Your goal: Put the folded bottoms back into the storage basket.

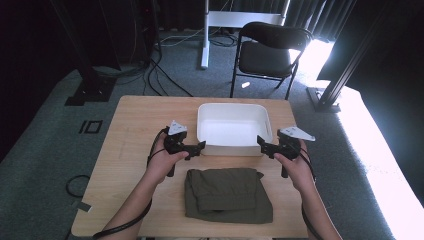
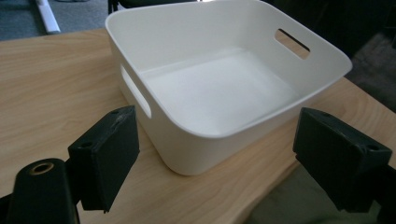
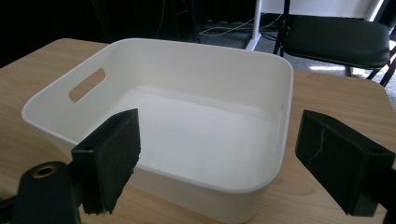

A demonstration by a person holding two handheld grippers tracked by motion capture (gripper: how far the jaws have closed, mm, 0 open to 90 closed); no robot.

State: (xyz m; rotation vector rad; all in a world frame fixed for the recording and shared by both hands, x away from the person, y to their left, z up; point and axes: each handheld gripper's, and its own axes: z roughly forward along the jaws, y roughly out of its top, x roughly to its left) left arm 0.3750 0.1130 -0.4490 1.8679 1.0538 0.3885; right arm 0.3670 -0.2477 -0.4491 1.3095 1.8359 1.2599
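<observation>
A lab: black curtains [image 1: 30,35], floor cables [image 1: 160,75], metal rig frames [image 1: 350,65].

Daylight blew out the floor [image 1: 385,165] to pure glare, right of the right claw [image 1: 265,145]. The room behind stayed dark. Near each claw, its own jaws were blurred.

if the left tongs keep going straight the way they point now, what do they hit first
Most likely the white bin: its near corner sits between the open jaws of the left tongs, just ahead. The gap to it is hard to judge.
</observation>
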